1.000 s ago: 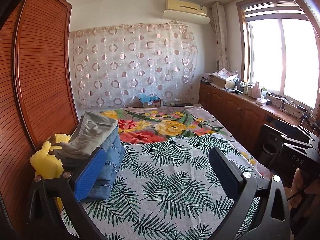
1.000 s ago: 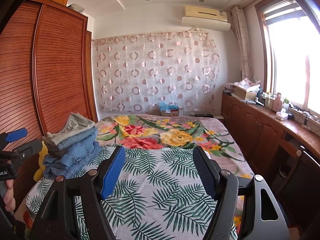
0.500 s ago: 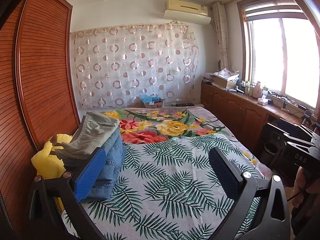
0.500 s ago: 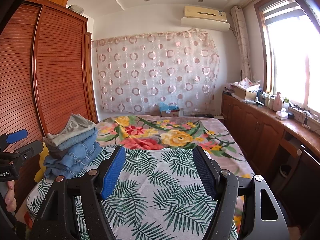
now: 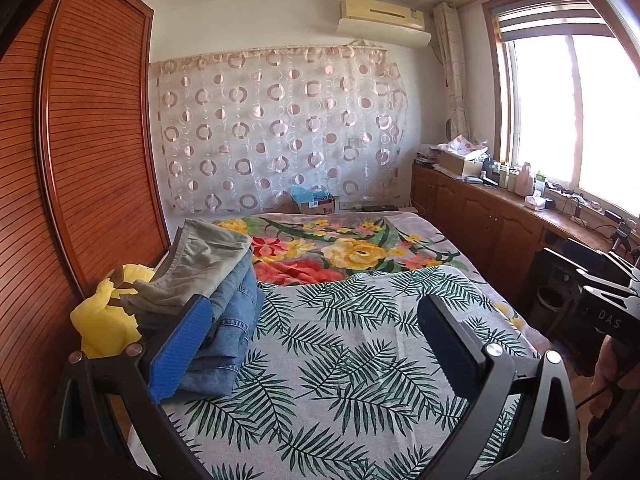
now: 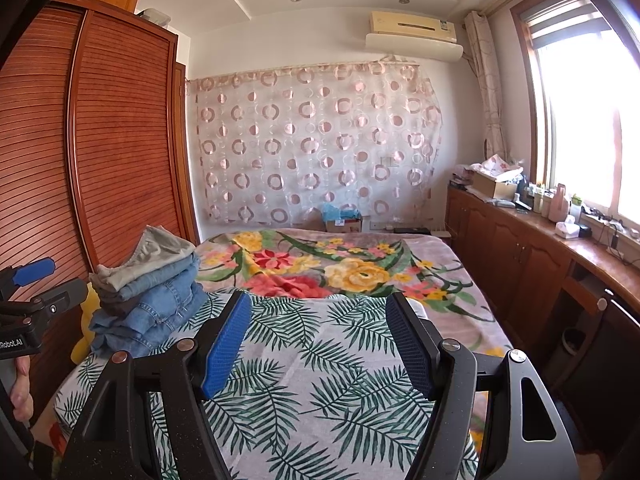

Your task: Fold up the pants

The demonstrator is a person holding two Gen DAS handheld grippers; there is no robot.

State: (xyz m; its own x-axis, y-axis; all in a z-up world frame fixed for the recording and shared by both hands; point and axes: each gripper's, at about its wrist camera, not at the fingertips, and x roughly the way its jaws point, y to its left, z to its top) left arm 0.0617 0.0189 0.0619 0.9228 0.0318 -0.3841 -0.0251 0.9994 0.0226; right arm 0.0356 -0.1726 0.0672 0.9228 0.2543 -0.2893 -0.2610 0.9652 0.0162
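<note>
A stack of folded pants (image 5: 224, 292), a grey pair on top of blue jeans, sits on the left side of the bed; it also shows in the right wrist view (image 6: 152, 292). My left gripper (image 5: 312, 320) is open and empty above the leaf-print sheet (image 5: 340, 360), its left finger just in front of the stack. My right gripper (image 6: 318, 324) is open and empty above the same sheet (image 6: 304, 376), to the right of the stack. The left gripper's body (image 6: 28, 312) shows at the left edge of the right wrist view.
A wooden slatted wardrobe (image 5: 80, 160) stands along the bed's left side. A yellow soft item (image 5: 104, 316) lies between stack and wardrobe. A floral blanket (image 5: 340, 248) covers the far bed. Wooden cabinets (image 6: 520, 248) with clutter run under the window at right.
Both views have shifted only slightly. Both grippers stay open and empty, and the stack has not moved.
</note>
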